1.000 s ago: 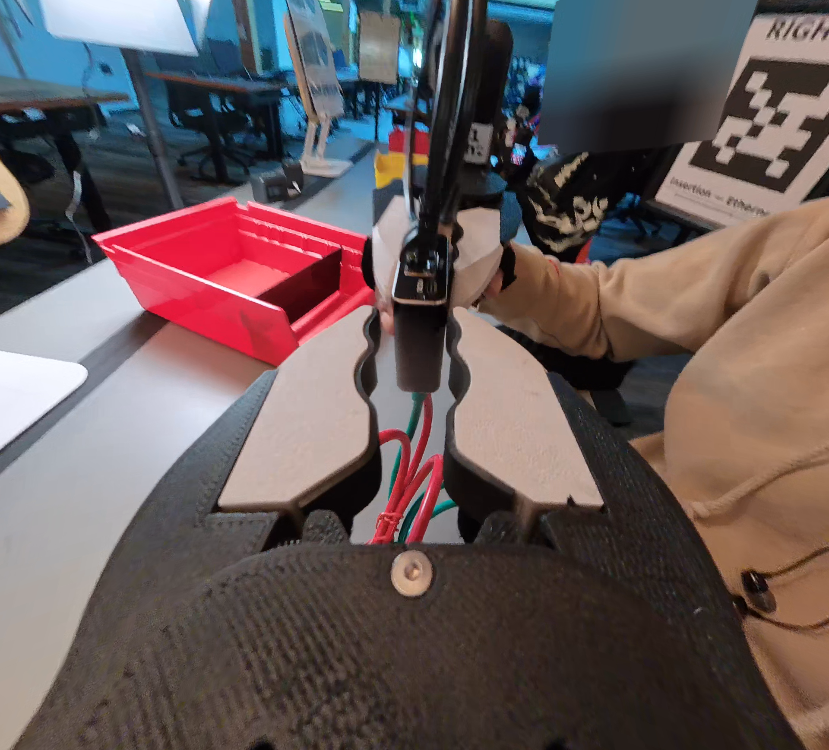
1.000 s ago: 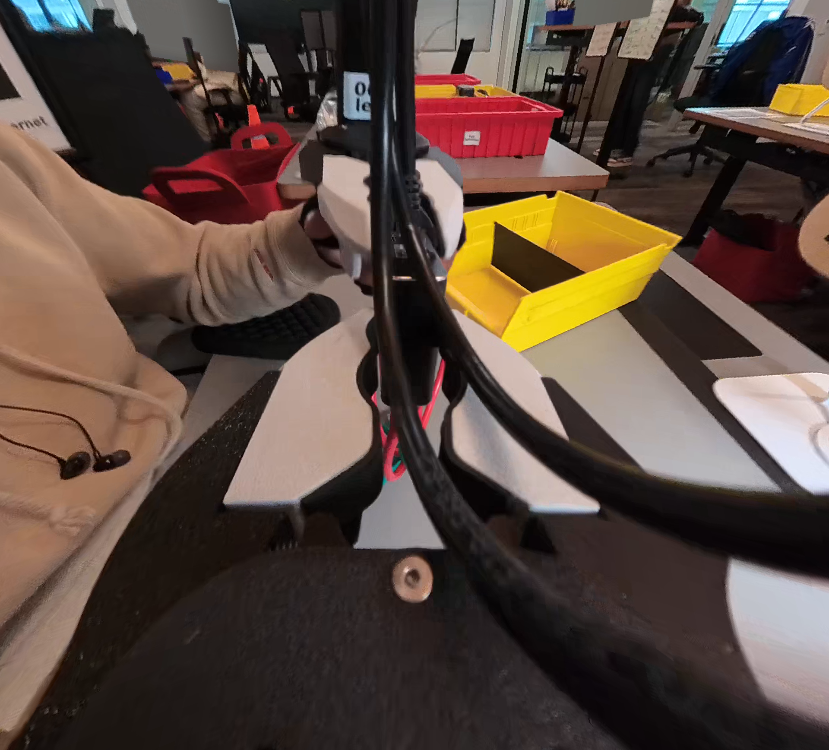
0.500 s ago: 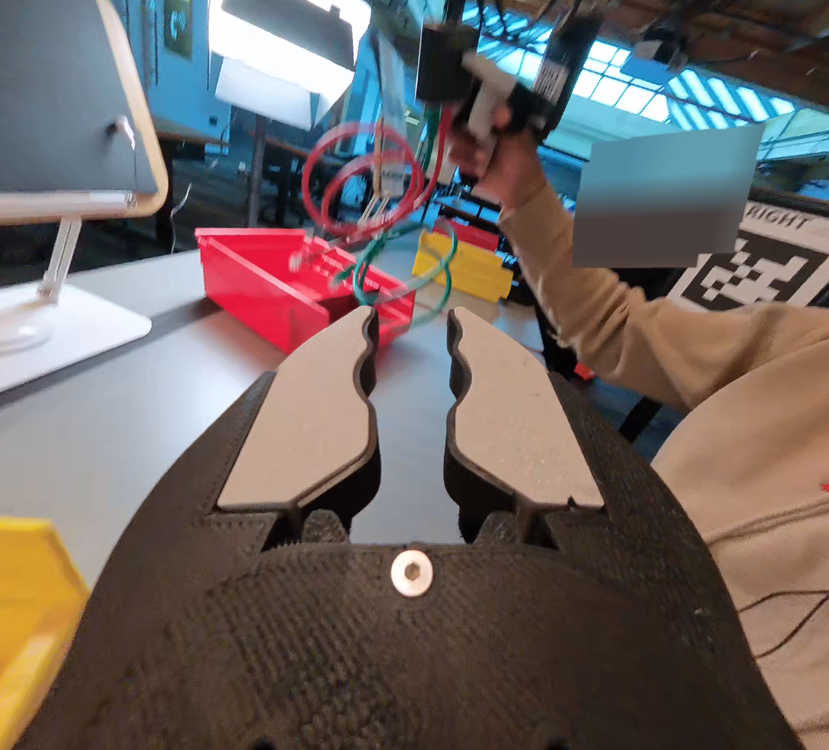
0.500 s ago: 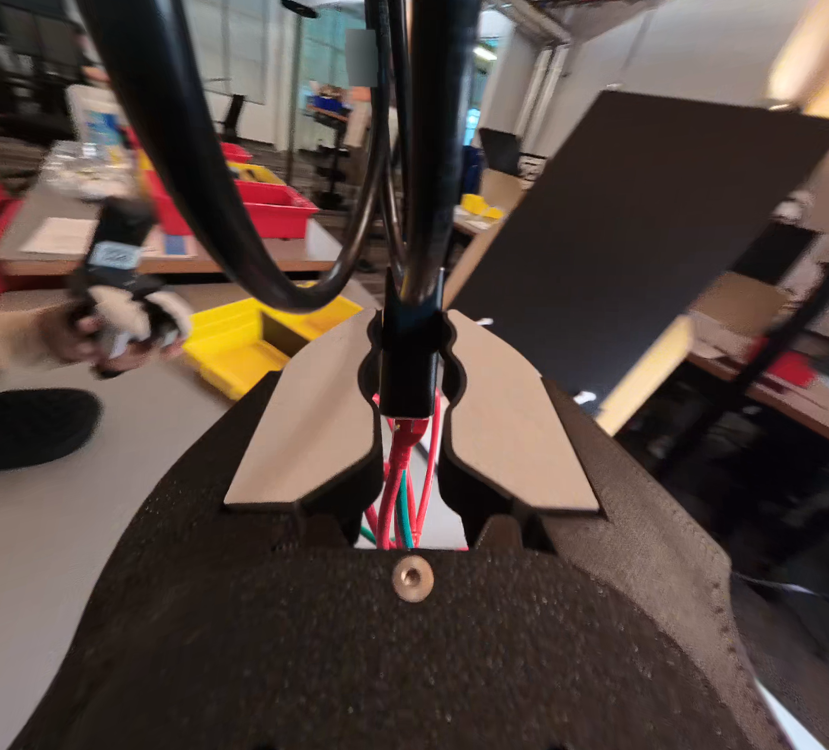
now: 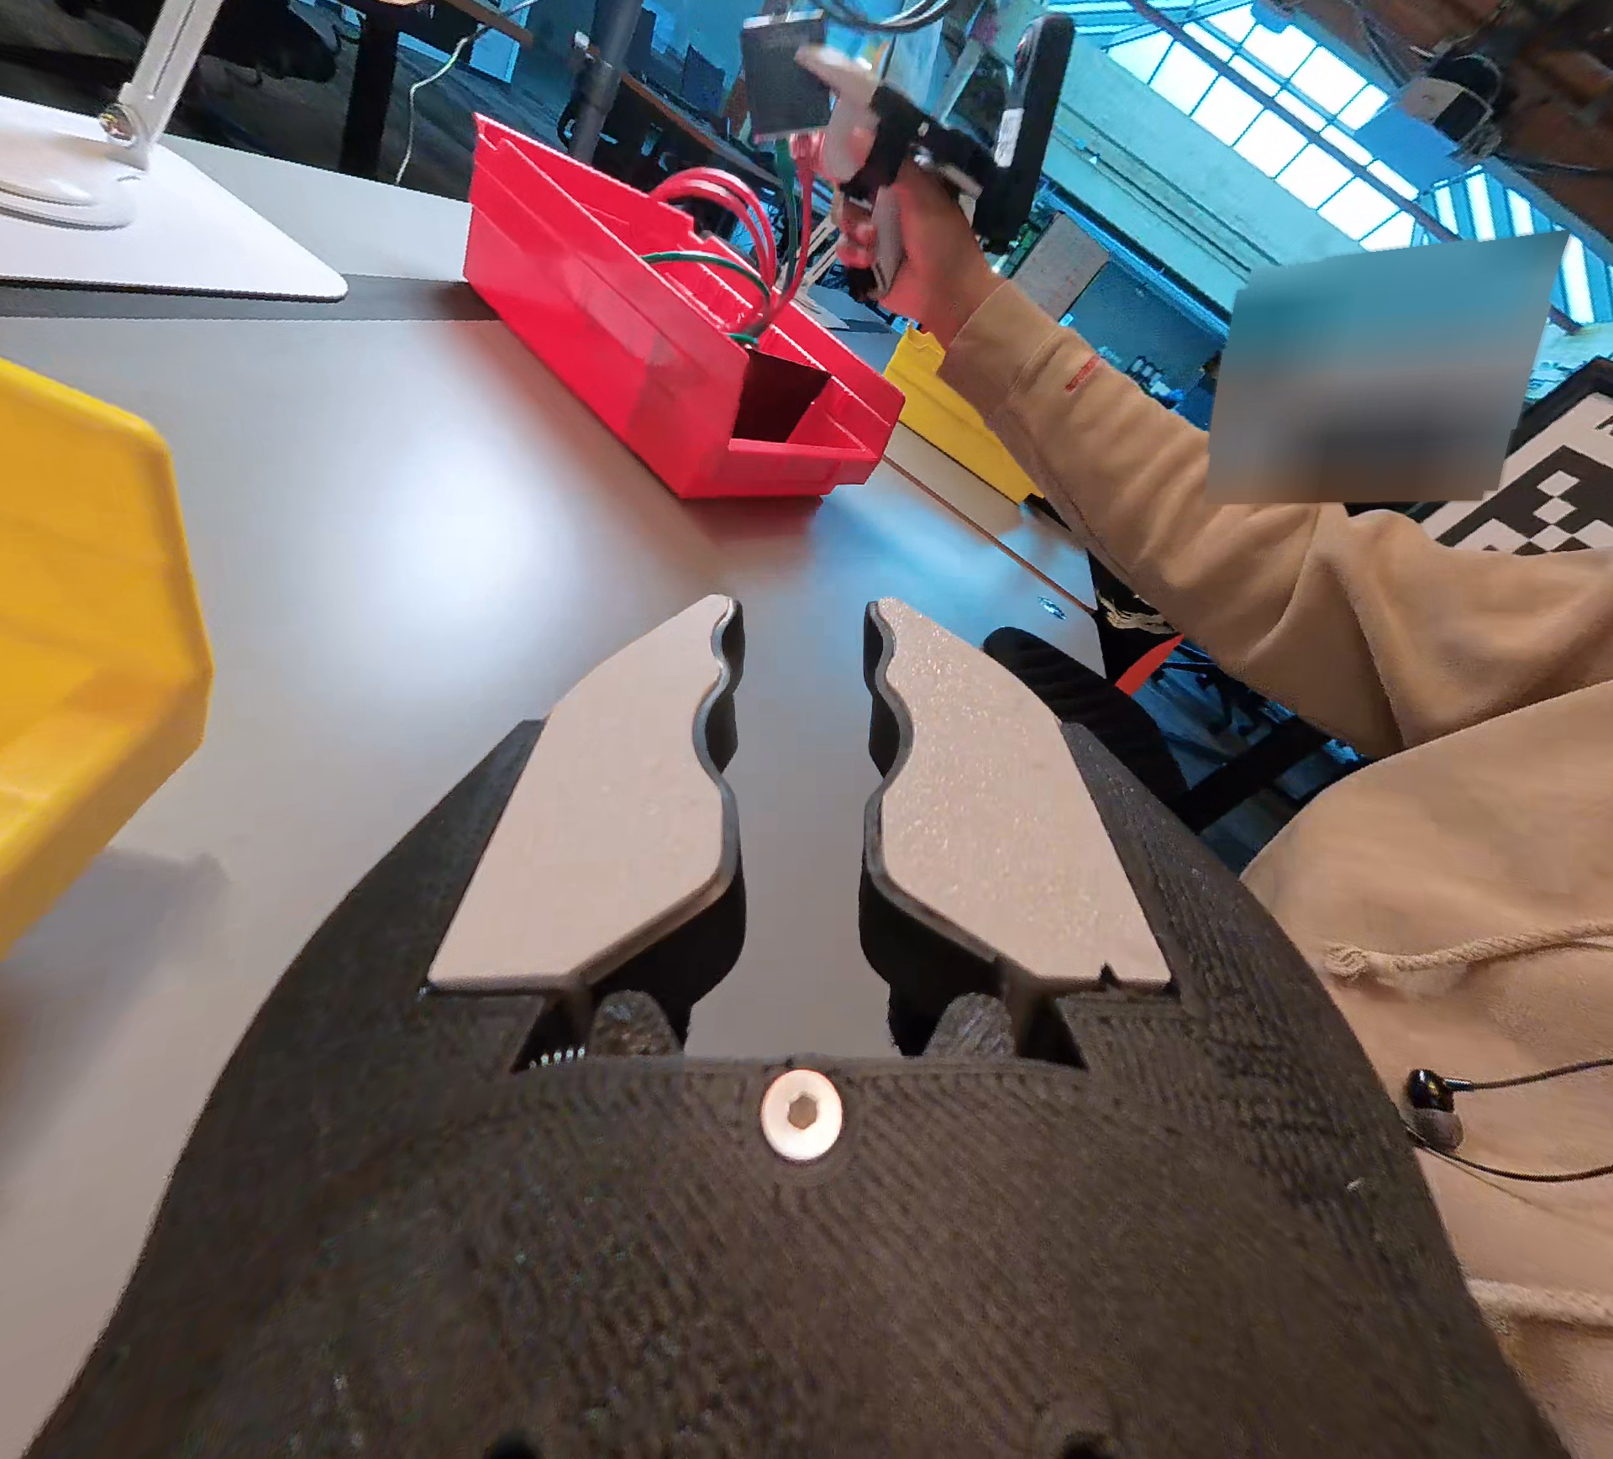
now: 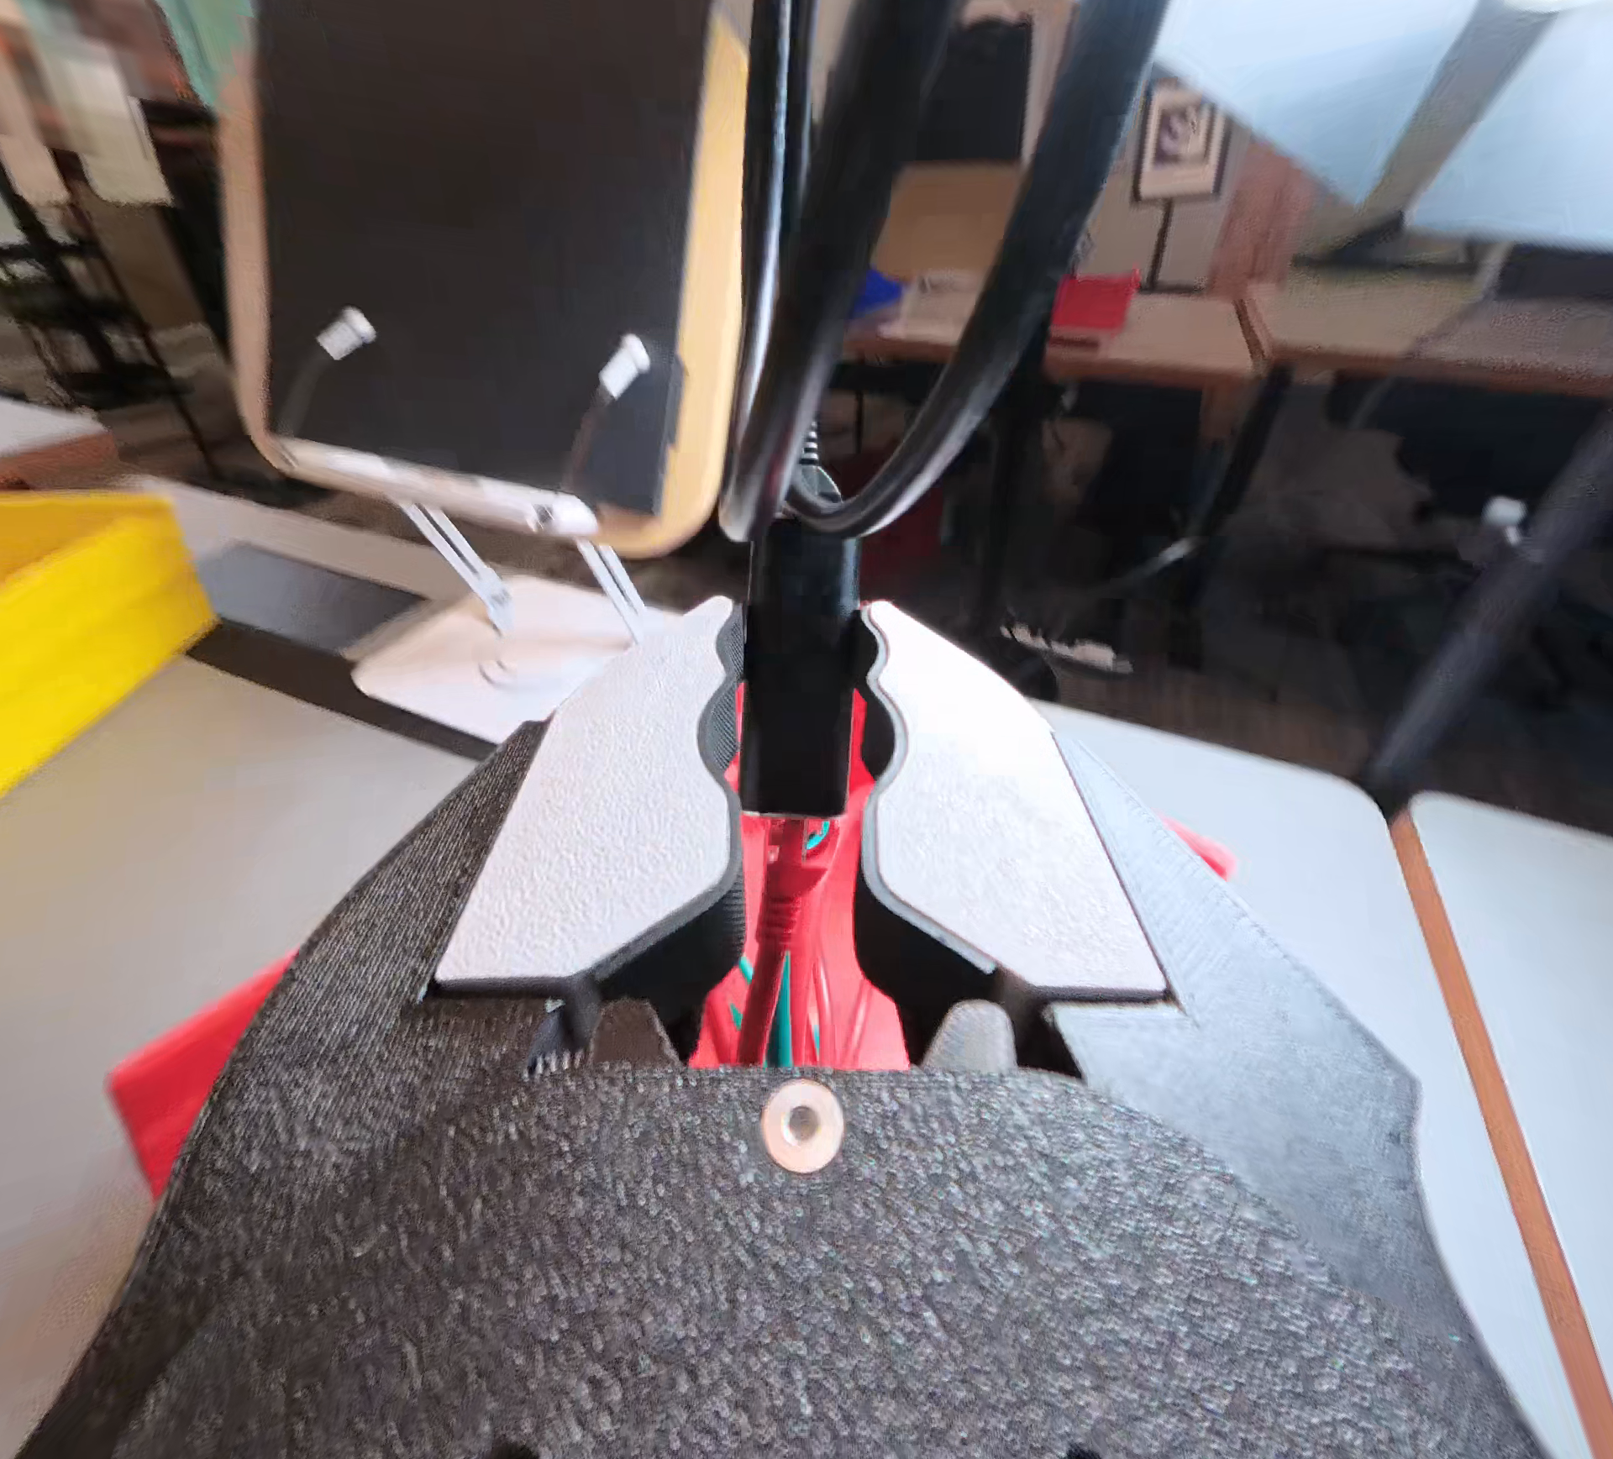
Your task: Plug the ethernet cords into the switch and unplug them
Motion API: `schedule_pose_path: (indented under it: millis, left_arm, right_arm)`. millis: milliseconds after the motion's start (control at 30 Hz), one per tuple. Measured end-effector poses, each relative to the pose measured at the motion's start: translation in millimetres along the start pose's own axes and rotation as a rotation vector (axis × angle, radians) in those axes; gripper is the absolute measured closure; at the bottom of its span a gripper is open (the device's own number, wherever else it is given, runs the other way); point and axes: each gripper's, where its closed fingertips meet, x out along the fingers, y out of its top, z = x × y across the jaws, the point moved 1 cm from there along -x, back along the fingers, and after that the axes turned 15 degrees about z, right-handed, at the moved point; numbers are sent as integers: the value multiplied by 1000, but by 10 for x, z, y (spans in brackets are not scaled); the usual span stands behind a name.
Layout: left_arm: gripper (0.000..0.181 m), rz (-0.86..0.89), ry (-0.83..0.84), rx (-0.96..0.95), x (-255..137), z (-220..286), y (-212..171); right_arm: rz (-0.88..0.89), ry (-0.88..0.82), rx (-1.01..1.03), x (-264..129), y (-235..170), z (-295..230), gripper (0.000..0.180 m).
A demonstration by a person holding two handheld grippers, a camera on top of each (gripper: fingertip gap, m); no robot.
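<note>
Switch (image 6: 796,706) now over red bin (image 5: 663,335), left tool (image 5: 803,614) lowered, empty

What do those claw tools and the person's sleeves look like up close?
Each gripper, left gripper and right gripper, has a textured black body, a silver screw and two pale grey fingers with wavy inner edges. The sleeve is beige.

Your left gripper (image 5: 803,623) sits low, jaws parted and empty. Your right gripper (image 6: 801,632) is raised high at arm's length, jaws clamped tight.
</note>
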Motion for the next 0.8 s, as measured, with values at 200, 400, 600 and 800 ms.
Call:
schedule_pose_path:
  millis: [200,400,600,800]
  left_arm:
    - [155,-57,16,-16,15,-81,-170]
    - [156,-98,12,4,28,-73,-276]
    - [156,-121,19,3,27,-91,-339]
    - [156,-144,22,9,24,-99,-392]
  right_arm:
    - [-298,-85,-107,-155,-614,210,156]
    - [-494,-150,-189,-301,-881,313,156]
    - [-571,-160,-175,-362,-932,353,156]
    - [-636,-109,-217,-328,-890,343,154]
